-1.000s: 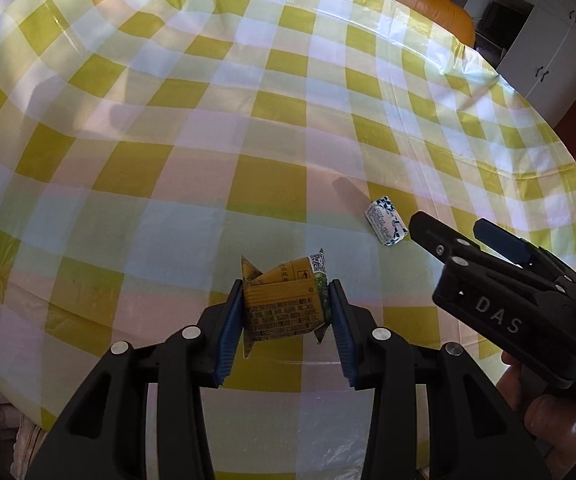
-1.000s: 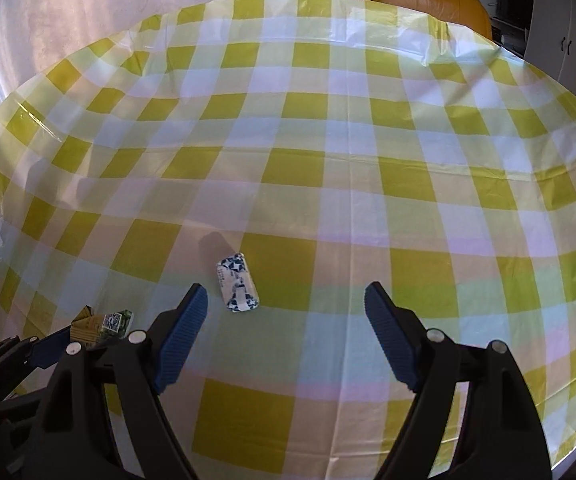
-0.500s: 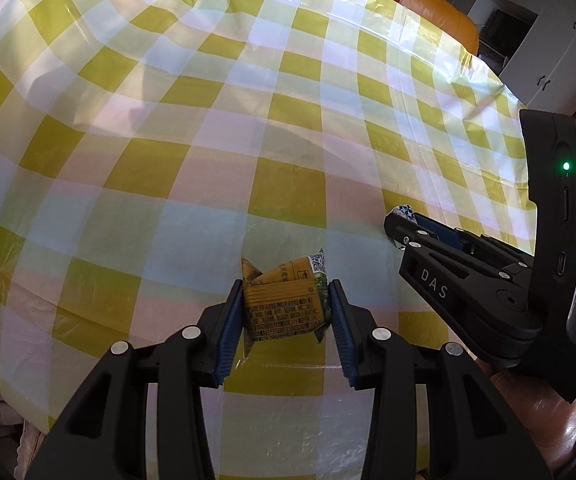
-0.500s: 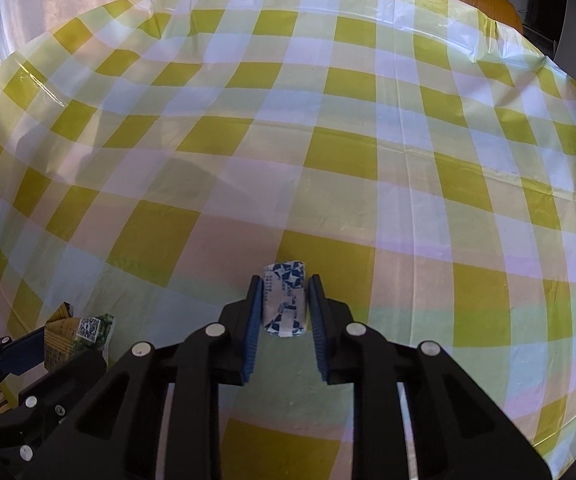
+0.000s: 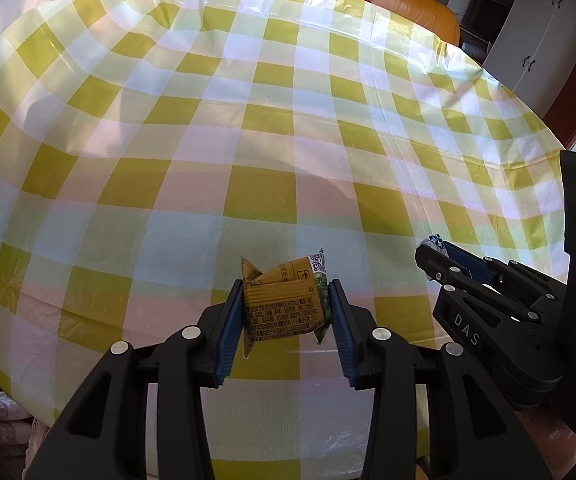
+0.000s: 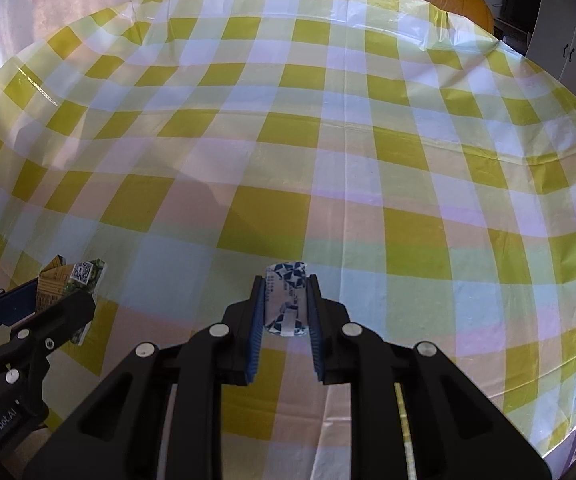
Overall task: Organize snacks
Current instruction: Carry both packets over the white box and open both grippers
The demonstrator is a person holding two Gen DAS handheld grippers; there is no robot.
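- A yellow snack packet (image 5: 286, 307) with printed text, a QR code and a green end is seen at lower centre of the left wrist view, held clear of the cloth.
- A small white packet with a blue geometric pattern (image 6: 286, 298) is seen lengthwise at lower centre of the right wrist view.

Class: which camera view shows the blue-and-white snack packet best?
The right wrist view: the blue-and-white packet sits centred, clamped in the right gripper. The left wrist view shows only its tip beyond that gripper.
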